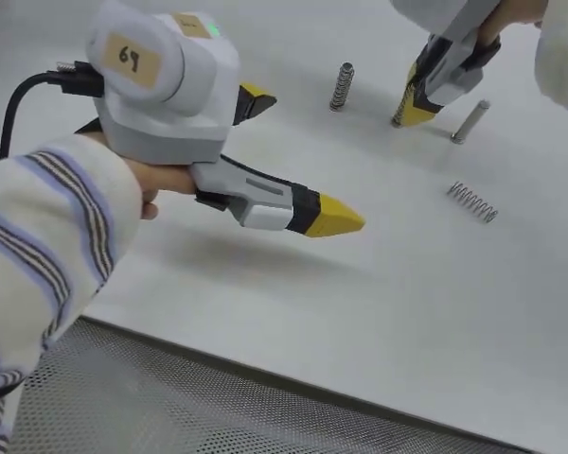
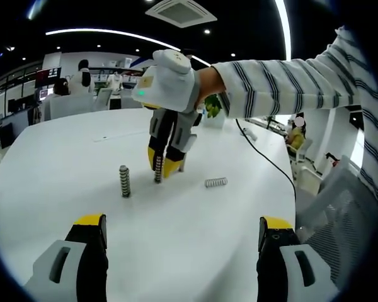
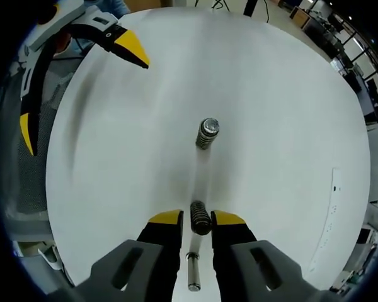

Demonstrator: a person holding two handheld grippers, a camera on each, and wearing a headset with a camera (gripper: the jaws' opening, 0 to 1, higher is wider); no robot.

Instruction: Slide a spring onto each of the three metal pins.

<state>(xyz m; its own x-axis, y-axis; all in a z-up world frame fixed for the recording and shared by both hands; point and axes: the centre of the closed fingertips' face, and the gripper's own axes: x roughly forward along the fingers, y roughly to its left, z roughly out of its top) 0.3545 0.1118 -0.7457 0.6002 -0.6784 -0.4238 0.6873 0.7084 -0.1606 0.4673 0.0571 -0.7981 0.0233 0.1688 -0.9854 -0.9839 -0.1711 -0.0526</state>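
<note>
Seating the second of three springs, judged from the layout; the white tabletop carries everything, all of it well in from the near edge; the left gripper, nearest that edge, hovers above the surface with its jaws spread wide and nothing between them; the right gripper, farther in, points steeply down with its jaws clenched on an upright spring whose foot meets the tabletop; whether a pin stands inside it cannot be told. Beside the right gripper, on the left gripper's side, the finished pin stands upright wearing its spring; the bare pin lies flat on the opposite side of the right gripper, near it and untouched; the loose spring lies flat closer to the near edge than the bare pin, apart from it. Next move, as a judgement: settle the held spring fully down and let go; then stand the bare pin upright with one gripper while the other threads the loose spring over its top; lining up coil and pin tip is the delicate part.
</note>
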